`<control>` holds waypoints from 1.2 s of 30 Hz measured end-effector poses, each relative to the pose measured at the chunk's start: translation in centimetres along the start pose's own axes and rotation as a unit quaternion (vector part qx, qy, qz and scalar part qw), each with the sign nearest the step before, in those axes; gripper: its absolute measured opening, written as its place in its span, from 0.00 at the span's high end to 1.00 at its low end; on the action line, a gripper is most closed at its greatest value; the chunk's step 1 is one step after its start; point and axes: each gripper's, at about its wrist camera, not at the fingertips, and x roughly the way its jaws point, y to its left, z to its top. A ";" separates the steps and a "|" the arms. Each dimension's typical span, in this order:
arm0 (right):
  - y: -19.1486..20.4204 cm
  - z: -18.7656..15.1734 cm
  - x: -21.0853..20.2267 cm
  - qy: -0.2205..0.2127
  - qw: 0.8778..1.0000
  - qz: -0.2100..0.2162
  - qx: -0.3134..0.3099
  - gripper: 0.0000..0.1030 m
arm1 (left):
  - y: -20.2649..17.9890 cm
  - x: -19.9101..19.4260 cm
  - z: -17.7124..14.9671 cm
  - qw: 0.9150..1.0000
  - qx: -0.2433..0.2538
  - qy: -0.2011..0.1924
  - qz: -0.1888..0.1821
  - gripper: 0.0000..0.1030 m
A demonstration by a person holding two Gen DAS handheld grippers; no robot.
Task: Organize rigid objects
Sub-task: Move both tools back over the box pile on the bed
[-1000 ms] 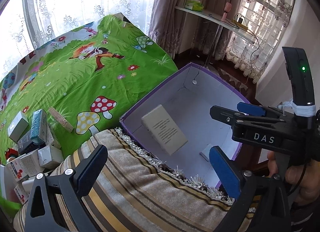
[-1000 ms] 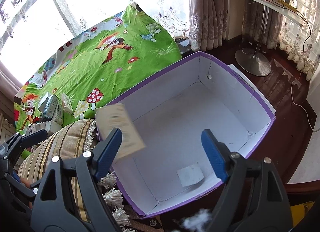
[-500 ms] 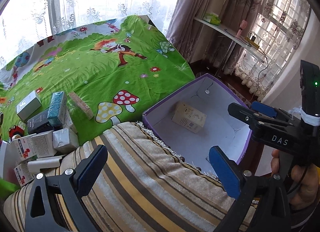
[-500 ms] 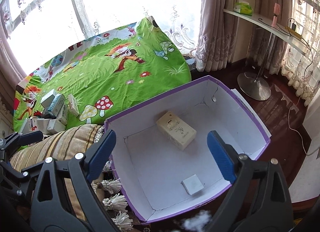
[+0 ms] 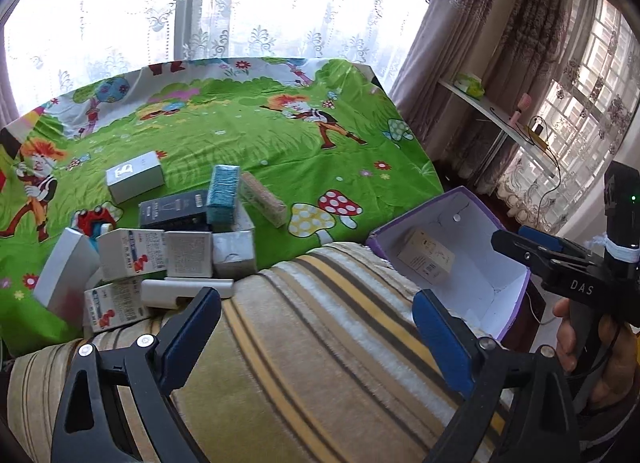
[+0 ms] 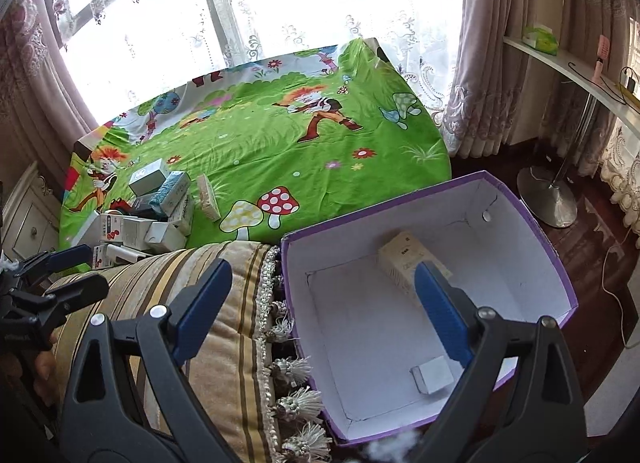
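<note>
A pile of small cartons (image 5: 176,251) lies on the green cartoon bedsheet (image 5: 280,151), with a teal box (image 5: 222,195) on top. My left gripper (image 5: 316,299) hovers over a striped cushion (image 5: 320,363) just short of the pile; its jaws are closing with nothing between them. The purple storage box (image 6: 384,205) stands on the floor by the bed. Inside it lie a beige carton (image 6: 400,259) and a small white box (image 6: 434,373). My right gripper (image 6: 324,268) hangs open and empty above the box's near left corner.
The striped cushion (image 6: 200,303) with tassels sits between bed and box. A lamp stand base (image 6: 548,199) and a cable lie on the dark floor to the right. A shelf (image 6: 568,67) and curtains line the far wall. A hand (image 5: 600,343) holds the right gripper.
The beige carton dropped from mid-air into the purple box and came to rest. My left gripper swung left toward the carton pile. My right gripper drew back and up, its jaws wider.
</note>
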 end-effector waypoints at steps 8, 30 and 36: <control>1.8 0.7 1.0 0.016 1.000 0.011 -0.013 0.09 | 7.0 -3.0 -1.1 0.997 -0.039 -0.020 0.057 0.05; 10.0 5.1 6.8 0.060 0.994 0.047 -0.082 0.09 | 18.1 -2.1 0.0 0.988 -0.068 0.010 0.142 0.17; 13.1 6.4 9.3 0.086 0.989 0.070 -0.097 0.09 | 20.2 -0.8 0.1 0.985 -0.075 0.033 0.152 0.20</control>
